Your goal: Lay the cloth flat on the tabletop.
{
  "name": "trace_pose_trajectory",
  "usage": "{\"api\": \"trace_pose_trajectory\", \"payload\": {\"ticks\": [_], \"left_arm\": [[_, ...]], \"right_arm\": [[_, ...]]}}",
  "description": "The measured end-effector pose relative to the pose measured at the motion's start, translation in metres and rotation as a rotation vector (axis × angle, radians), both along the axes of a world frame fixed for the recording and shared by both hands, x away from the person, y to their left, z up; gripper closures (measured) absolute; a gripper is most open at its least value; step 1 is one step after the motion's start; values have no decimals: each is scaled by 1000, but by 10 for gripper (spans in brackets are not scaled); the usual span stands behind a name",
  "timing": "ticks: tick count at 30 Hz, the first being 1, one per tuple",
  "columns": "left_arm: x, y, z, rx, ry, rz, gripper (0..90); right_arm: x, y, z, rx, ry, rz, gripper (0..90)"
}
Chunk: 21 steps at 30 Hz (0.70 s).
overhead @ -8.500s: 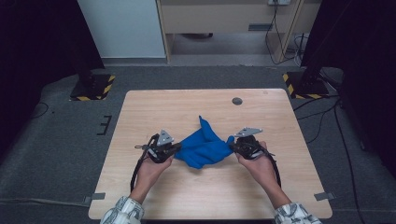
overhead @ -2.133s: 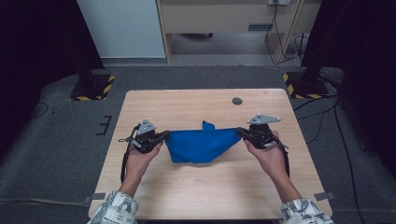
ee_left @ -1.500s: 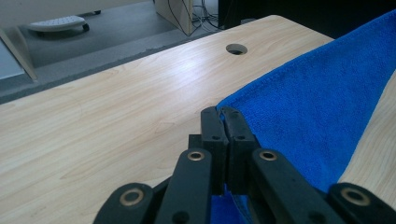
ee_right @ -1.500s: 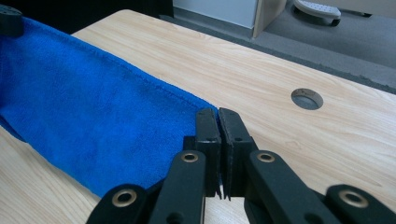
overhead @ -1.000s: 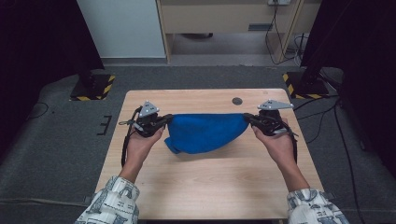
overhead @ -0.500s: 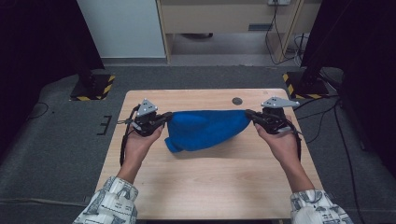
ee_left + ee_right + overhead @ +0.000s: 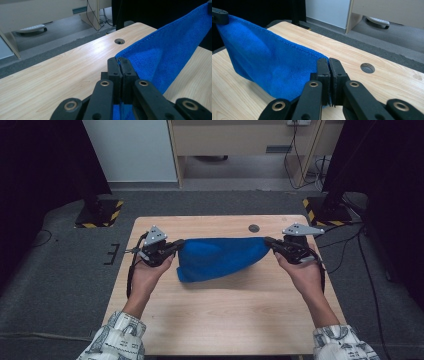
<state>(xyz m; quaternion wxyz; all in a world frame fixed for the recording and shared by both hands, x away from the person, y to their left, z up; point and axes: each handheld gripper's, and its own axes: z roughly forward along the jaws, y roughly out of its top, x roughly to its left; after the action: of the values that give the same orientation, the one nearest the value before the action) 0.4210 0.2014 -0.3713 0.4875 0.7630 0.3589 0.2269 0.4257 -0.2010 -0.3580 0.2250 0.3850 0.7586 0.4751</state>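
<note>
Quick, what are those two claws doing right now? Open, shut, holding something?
Left claw: shut on one corner of the blue microfibre cloth.
Right claw: shut on the cloth's opposite corner.

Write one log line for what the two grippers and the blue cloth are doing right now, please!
left gripper: shut on blue cloth | right gripper: shut on blue cloth | cloth: stretched between them above table

Blue cloth (image 7: 269, 67) between pinched fingers (image 7: 323, 72)

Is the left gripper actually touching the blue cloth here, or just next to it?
Touching. In the left gripper view, the left gripper has its jaws closed on the hemmed corner of the blue cloth, with fabric pinched between them.
</note>
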Motion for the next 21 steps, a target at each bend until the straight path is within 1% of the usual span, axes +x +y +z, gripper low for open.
{"api": "trace_pose_trajectory", "payload": {"ticks": [4,8,12,13,15,21], "left_arm": [[-2,-1,1,1,-3,-6,885],[-7,-2,4,-4,-6,-15,885],[-14,-3,7,-3,-25,-27,885],[-17,-4,9,-8,-33,-34,885],[-20,-4,10,-5,-37,-40,885],[-22,-7,12,-6,-42,-45,885]], "right_arm": [[0,-1,0,6,-1,0,878],[-3,-3,0,17,-5,0,878],[-12,-8,2,33,-18,2,878],[-13,-9,2,35,-18,1,878],[-15,-11,2,35,-21,2,878],[-17,-15,3,35,-24,-1,878]]}}
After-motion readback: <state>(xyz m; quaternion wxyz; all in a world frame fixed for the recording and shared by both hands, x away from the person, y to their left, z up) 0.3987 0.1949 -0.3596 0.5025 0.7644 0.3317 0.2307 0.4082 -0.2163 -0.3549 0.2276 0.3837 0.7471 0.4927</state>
